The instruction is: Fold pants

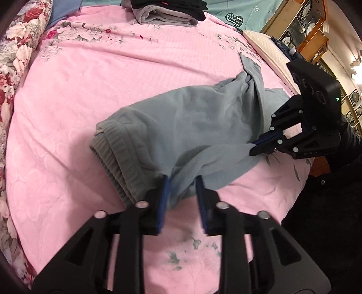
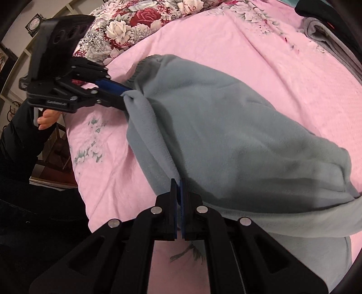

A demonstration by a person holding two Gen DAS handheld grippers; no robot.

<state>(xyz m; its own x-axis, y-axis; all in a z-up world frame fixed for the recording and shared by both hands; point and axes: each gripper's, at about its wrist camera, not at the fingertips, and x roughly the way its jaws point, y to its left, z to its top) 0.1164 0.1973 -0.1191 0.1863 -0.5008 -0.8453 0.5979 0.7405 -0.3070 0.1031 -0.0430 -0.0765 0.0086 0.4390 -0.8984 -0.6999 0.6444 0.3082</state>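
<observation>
Grey fleece pants lie bunched on the pink bedspread, ribbed waistband to the left. My left gripper has its jaws a little apart with a fold of the pants' edge between them. In the right wrist view it pinches the pants' corner. My right gripper is shut on the near edge of the pants; it also shows in the left wrist view, gripping the fabric at the right.
A stack of folded grey and black clothes sits at the far end of the bed. A floral quilt runs along the left side. A pillow and wooden shelves are at the right.
</observation>
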